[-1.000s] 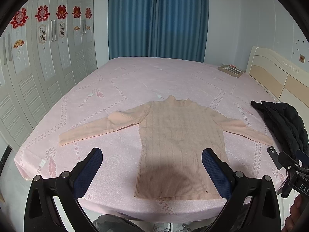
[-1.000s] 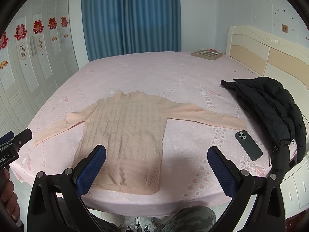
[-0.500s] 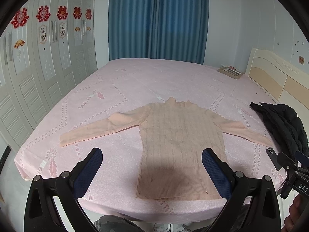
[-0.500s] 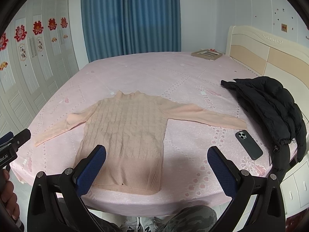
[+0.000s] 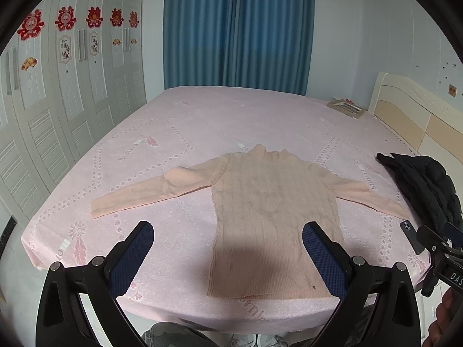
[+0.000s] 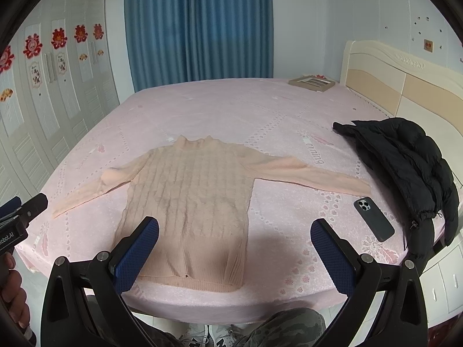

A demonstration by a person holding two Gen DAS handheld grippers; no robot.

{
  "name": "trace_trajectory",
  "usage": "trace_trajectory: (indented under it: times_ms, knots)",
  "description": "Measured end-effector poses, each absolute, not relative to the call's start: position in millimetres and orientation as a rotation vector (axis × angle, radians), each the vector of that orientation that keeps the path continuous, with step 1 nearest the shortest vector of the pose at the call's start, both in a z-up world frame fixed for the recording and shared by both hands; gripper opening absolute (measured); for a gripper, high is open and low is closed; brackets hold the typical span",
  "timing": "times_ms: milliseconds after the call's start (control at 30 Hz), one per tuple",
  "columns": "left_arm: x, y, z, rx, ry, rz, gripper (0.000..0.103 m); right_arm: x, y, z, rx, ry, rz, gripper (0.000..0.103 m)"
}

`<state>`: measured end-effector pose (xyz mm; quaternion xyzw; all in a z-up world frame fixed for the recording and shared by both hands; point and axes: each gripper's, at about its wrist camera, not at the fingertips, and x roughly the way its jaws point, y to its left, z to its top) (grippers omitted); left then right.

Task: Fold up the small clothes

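A peach ribbed sweater (image 5: 272, 208) lies flat, face up, on the pink bed, sleeves spread to both sides, hem toward me. It also shows in the right wrist view (image 6: 191, 199). My left gripper (image 5: 227, 257) is open and empty, held above the near bed edge over the sweater's hem. My right gripper (image 6: 234, 254) is open and empty, above the hem's right side. Neither touches the cloth.
The pink bedspread (image 5: 202, 127) covers a large bed. A black puffer jacket (image 6: 411, 162) lies at the right edge, a dark phone (image 6: 373, 219) beside it. A flat box (image 6: 312, 82) sits at the far corner. Wardrobe doors (image 5: 58, 101) stand left, headboard (image 6: 405, 81) right.
Both grippers have drifted slightly back and up, so the sweater sits a little farther away in view. Jaws stay open.
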<state>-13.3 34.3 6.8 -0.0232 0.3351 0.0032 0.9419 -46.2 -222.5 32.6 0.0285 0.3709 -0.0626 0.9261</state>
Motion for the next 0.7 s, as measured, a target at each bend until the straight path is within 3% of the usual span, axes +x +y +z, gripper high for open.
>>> trace_trajectory:
  times_ms: [700]
  knots:
    - [38,58,-33,-0.078,0.713,0.074,0.103,-11,-209,10,0.008,0.797,-0.174,0.103]
